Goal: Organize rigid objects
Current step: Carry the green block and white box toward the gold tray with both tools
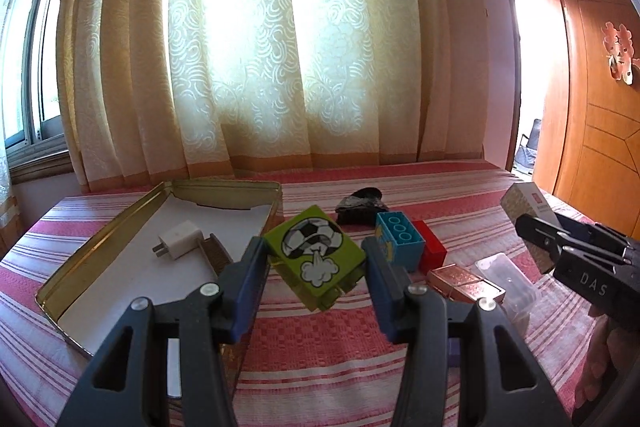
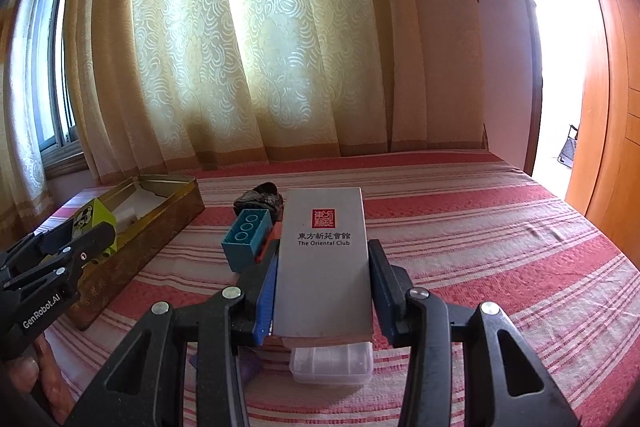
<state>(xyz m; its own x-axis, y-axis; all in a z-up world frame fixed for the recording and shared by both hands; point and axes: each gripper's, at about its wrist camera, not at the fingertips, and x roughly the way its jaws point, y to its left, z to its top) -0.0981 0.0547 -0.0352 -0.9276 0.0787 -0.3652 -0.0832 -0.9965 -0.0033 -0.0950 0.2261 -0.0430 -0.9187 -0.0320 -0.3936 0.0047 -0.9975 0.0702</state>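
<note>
In the left wrist view my left gripper [image 1: 316, 255] is shut on a green block [image 1: 316, 251] with a football picture, held tilted just above the striped bed cover. Its blue pads [image 1: 250, 267] press both sides. My right gripper [image 2: 324, 267] is shut on a flat grey box [image 2: 324, 259] printed "The Oriental Club", held level over a clear plastic case [image 2: 332, 363]. From the left wrist view the right gripper [image 1: 540, 227] and its box [image 1: 524, 203] appear at the far right. The left gripper [image 2: 92, 235] with the green block [image 2: 94, 223] shows at the right view's left edge.
An open gold tin [image 1: 100, 239] at left holds a white charger plug [image 1: 178, 239]. On the bed lie a blue brick [image 1: 400, 239], a red brick [image 1: 430, 251], a copper-coloured item [image 1: 464, 281], a clear case [image 1: 508, 275] and a dark crumpled thing [image 1: 360, 207]. Curtains hang behind.
</note>
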